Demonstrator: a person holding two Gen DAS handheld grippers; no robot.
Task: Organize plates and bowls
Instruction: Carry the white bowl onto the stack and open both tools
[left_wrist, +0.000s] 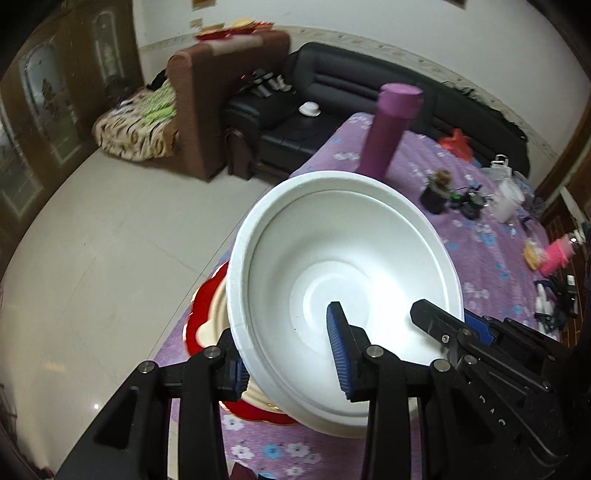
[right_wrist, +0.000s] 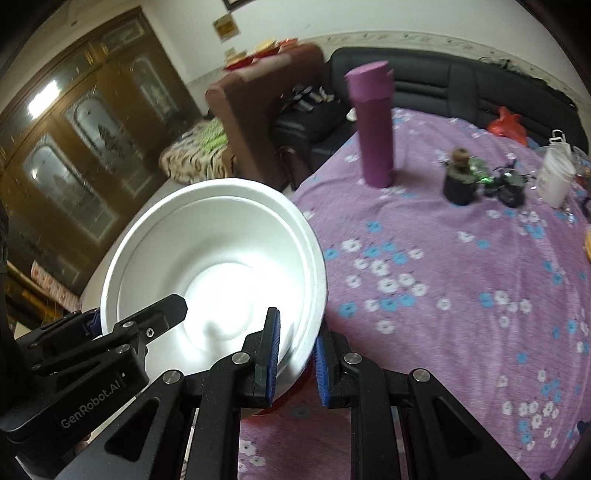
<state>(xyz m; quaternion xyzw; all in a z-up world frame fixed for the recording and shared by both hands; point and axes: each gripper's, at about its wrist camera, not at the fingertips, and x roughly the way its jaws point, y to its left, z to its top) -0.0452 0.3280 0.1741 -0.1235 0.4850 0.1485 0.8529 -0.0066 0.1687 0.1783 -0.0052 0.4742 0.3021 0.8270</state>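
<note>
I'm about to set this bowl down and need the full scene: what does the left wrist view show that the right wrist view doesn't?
Left wrist only: a red plate under the bowl at the table edge, and a pink toy at the far right.
Right wrist only: the wooden cabinet's lit glass doors.
Both: the white bowl gripped on opposite rims by the left gripper and right gripper, the purple bottle and the floral tablecloth.

Matt white foam bowl (left_wrist: 343, 258); soft purple floral tablecloth (right_wrist: 461, 277).
</note>
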